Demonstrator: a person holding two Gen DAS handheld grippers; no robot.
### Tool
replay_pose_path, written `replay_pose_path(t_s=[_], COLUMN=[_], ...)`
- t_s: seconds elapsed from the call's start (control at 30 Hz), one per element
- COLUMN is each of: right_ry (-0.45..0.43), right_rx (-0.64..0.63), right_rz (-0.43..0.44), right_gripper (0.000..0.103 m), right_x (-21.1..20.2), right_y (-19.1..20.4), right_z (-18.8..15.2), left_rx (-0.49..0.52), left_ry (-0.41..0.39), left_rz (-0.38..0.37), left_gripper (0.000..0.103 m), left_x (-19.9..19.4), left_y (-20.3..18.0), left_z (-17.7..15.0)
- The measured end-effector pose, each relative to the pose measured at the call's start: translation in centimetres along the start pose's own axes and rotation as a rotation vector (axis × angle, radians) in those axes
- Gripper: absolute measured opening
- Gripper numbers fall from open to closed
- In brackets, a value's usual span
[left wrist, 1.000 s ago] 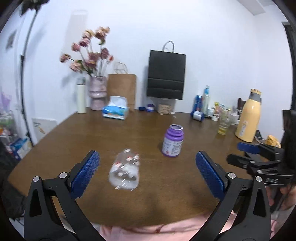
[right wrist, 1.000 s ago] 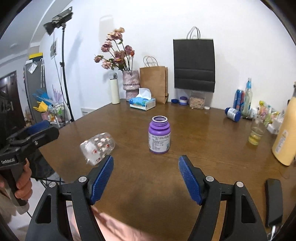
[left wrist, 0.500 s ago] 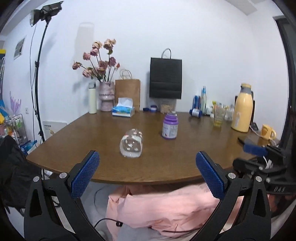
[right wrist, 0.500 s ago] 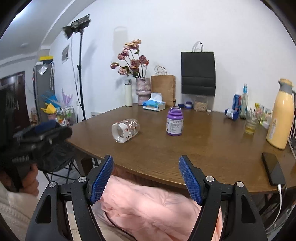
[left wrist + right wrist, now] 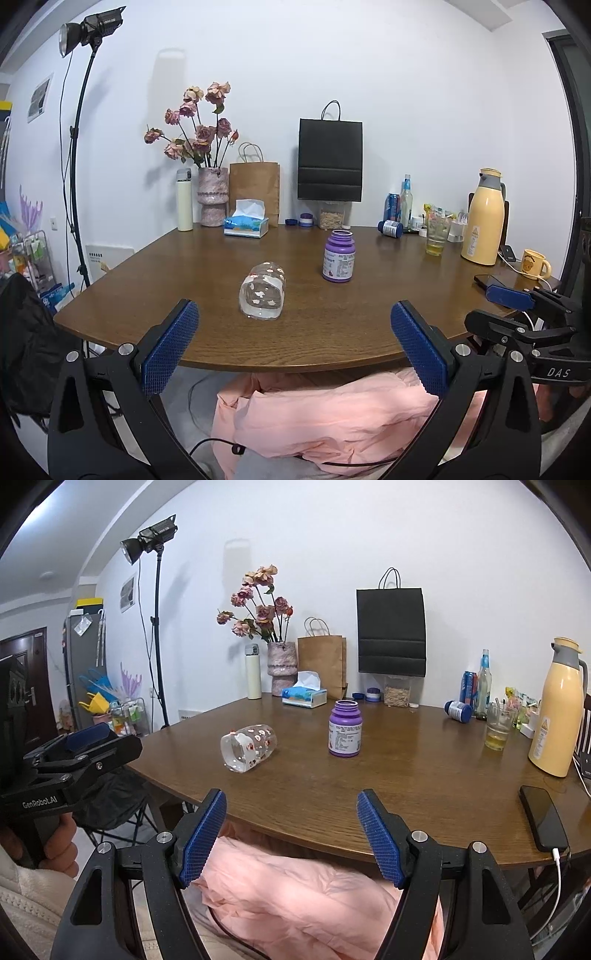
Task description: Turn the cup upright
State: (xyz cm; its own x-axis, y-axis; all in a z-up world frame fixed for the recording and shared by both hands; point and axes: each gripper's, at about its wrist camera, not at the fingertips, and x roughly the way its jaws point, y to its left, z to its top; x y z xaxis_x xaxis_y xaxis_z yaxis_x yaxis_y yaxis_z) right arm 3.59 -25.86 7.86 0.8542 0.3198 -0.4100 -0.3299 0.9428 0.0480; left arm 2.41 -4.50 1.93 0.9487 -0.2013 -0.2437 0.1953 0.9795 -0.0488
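Both grippers had drawn back off the table (image 5: 332, 332) since a second before. Its cup (image 5: 263, 295) lay sideways near the front edge, a purple bottle (image 5: 338, 256) beside it. Left gripper (image 5: 293, 343) and right gripper (image 5: 291, 834) gaped wide, empty.

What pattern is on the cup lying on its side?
The cup is clear glass with small red-and-white shapes scattered around it, clearest in the right wrist view.
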Motion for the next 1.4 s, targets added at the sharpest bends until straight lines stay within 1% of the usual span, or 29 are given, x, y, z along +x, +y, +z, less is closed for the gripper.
replay_pose_path(t_s=[0.37,0.53,0.67,1.4], right_ry=[0.002,0.008,0.029,0.042], right_rx=[0.006,0.004,0.013,0.021], right_rz=[-0.001,-0.001,0.000,0.007], right_gripper=[0.078,0.078,0.078,0.078], right_x=[-0.19,0.06,0.56,0.68], right_y=[-0.22,-0.23,-0.34,-0.70], right_z=[0.18,0.18,0.02,-0.07], left_rx=[0.011,0.011,0.010,0.008], left_ry=[-0.015,-0.014,-0.012,-0.013], left_rz=[0.003,0.000,-0.001,0.002], left_gripper=[0.103,0.103,0.103,0.103], left_x=[-0.25,-0.29,-0.29,-0.58], left_y=[-0.12,-0.05,-0.04,-0.06], left_z=[0.17,0.17,0.18,0.25])
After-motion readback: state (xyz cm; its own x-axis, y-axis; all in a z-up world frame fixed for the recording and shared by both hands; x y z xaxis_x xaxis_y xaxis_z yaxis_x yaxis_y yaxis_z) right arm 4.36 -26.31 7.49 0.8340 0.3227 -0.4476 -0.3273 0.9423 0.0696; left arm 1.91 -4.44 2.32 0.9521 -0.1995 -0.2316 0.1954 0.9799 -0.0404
